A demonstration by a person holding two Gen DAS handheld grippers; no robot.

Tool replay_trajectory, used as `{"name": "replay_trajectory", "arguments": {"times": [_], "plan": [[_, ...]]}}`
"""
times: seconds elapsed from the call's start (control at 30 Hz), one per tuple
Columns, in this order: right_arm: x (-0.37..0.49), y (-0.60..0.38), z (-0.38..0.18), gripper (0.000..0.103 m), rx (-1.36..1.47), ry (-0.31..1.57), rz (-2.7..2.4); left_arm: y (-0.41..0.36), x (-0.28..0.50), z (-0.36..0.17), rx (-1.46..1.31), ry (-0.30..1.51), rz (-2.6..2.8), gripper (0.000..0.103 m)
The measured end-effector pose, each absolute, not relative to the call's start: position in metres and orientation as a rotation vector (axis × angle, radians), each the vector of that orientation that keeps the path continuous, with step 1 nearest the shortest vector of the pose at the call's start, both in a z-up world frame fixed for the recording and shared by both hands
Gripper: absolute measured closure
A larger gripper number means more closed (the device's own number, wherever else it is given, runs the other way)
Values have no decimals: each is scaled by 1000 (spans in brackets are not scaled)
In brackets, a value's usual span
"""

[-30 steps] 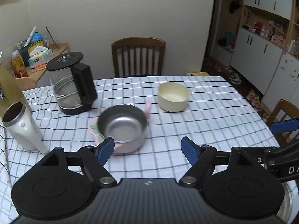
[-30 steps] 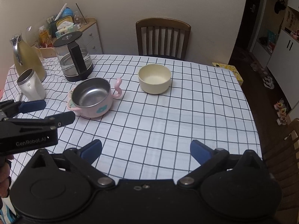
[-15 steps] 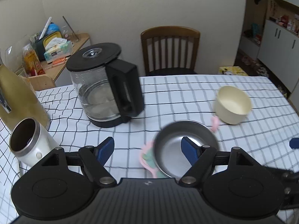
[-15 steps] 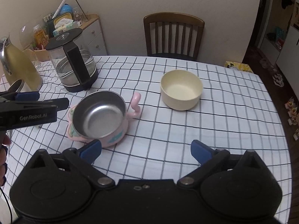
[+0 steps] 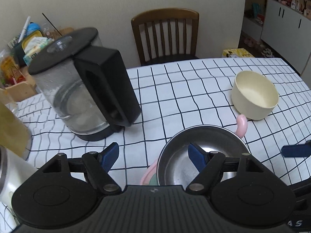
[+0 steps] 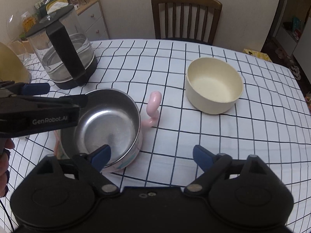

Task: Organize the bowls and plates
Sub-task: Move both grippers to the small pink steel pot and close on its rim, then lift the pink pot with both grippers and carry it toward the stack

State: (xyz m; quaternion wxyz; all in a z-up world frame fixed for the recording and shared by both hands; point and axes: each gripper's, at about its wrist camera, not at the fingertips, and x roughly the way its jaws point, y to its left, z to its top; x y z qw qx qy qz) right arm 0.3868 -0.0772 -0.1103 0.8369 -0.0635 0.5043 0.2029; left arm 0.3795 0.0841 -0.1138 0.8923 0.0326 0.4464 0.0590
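A steel bowl with a pink outer shell [image 6: 108, 128] and a curly pink handle [image 6: 153, 104] sits on the checked tablecloth [image 6: 175, 128]. My right gripper [image 6: 151, 155] hangs over its near right rim, jaws closing, left pad above the bowl's inside, no pad pressing on it. My left gripper [image 5: 152, 156] is open astride the steel bowl's [image 5: 202, 155] left rim, right pad over the inside. From the right wrist the left gripper [image 6: 67, 93] reaches in over the bowl's far left edge. A cream bowl [image 6: 213, 85] [image 5: 254, 95] stands empty to the right.
A glass kettle with a black handle [image 5: 83, 89] stands close behind the steel bowl on the left. A white tumbler [image 5: 9, 174] and a yellowish jug [image 5: 9, 132] are at the far left. A wooden chair [image 6: 186, 17] is behind the table. A person's hand [image 6: 3, 155] shows at the left edge.
Both grippers have come down and forward onto the steel bowl, which now lies under their fingers. The right jaws have narrowed a little; the left jaws kept their width.
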Motion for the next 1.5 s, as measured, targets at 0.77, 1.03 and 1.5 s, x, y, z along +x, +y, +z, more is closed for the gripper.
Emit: {"name": "replay_trajectory", "arguments": {"times": [0.77, 1.03, 1.5], "plan": [[389, -67, -118, 88, -78, 1158, 455, 68, 377, -127, 54, 1057, 119, 90], [375, -89, -109, 93, -94, 1168, 434, 41, 352, -116, 52, 1067, 106, 96], [324, -169, -67, 95, -60, 1173, 421, -44, 286, -68, 131, 1055, 3, 99]]}}
